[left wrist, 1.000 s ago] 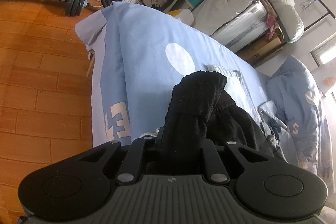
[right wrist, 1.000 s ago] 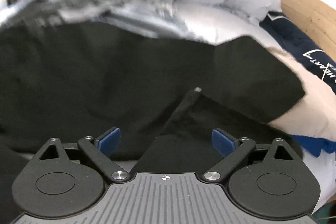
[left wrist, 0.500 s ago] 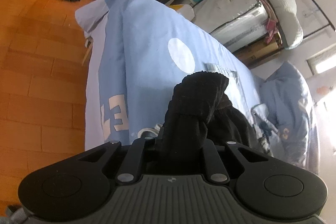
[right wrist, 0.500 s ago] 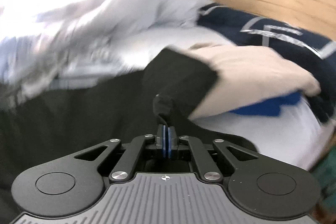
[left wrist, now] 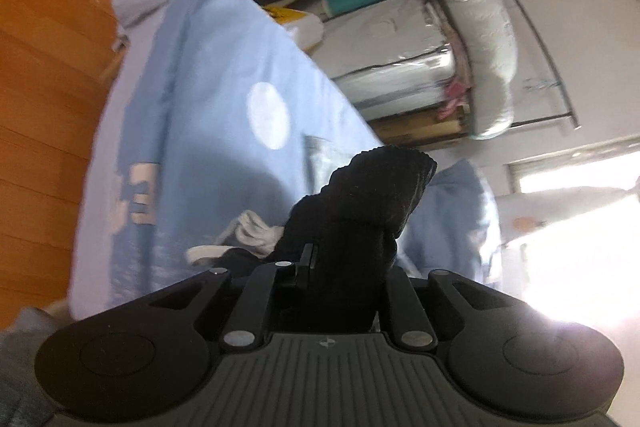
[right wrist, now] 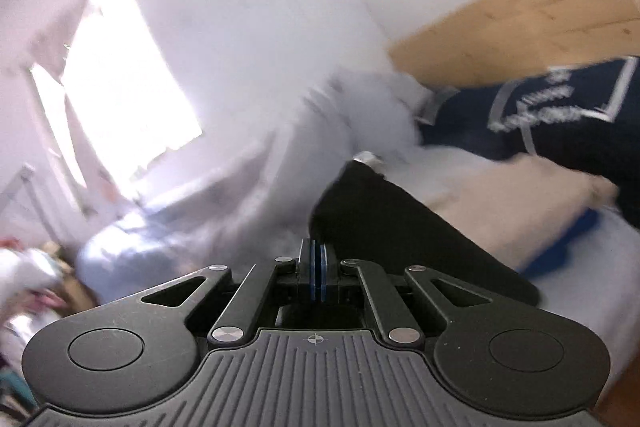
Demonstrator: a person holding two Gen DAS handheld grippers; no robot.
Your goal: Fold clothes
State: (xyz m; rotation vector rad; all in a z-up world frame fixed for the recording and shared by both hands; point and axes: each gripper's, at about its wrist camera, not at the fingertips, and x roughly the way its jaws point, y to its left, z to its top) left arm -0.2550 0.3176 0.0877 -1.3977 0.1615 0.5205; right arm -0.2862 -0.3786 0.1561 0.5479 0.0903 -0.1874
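The left gripper (left wrist: 340,267) tilts over the bed (left wrist: 208,99), jaws clamped on the ribbed cuff of a black garment (left wrist: 360,211) that bunches up between them. The right gripper (right wrist: 318,267) points up toward the wall, jaws pressed together pinching the same black cloth, which trails down to the mattress beside a beige garment (right wrist: 516,203).

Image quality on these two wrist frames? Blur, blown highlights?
Left wrist: background mildly motion-smeared, black garment in the left hand-held gripper fairly sharp, lower right blown out by window glare. Right wrist: heavy motion blur across the room, window overexposed, only the right hand-held gripper sharp.
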